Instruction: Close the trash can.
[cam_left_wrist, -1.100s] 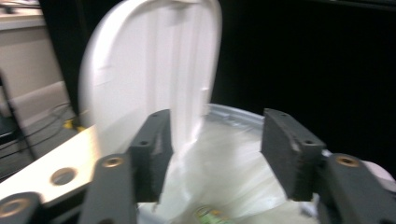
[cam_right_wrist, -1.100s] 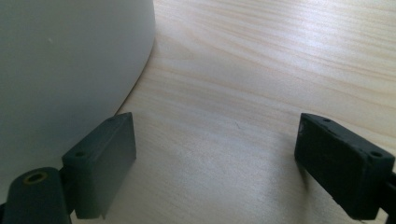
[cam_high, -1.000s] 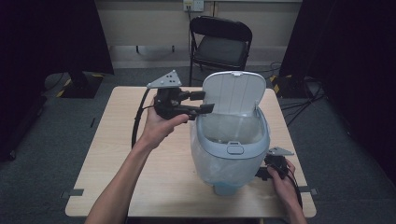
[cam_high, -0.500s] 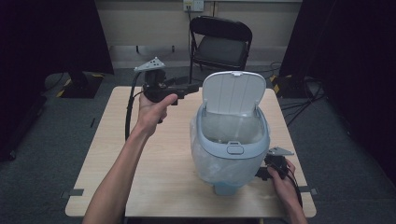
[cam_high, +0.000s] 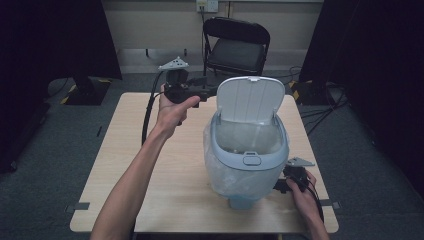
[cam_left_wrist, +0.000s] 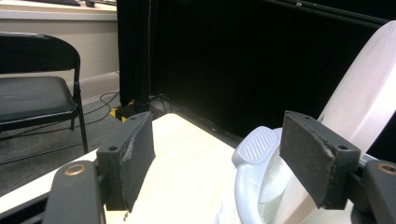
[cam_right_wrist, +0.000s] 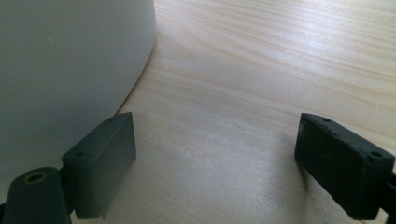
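Left tool (cam_high: 212, 92): raised in my left hand near the lid, jaws spread wide and just been opening; nothing pinched between them.
Bin (cam_high: 245, 165): pale blue, plastic liner inside, standing on the bench (cam_high: 125, 165) right of centre, close to my edge.
Lid (cam_high: 250, 99): flipped up, upright at the bin's far rim.
Right tool (cam_high: 281, 186): low on the bench beside the bin's base, jaws wide, empty.
Progress: I judge the opening done; filling or closing remains.

A smooth pale-blue plastic bin (cam_high: 245, 165) with a thin clear liner (cam_high: 220, 172) stands on a matt light-wood table (cam_high: 125, 165).
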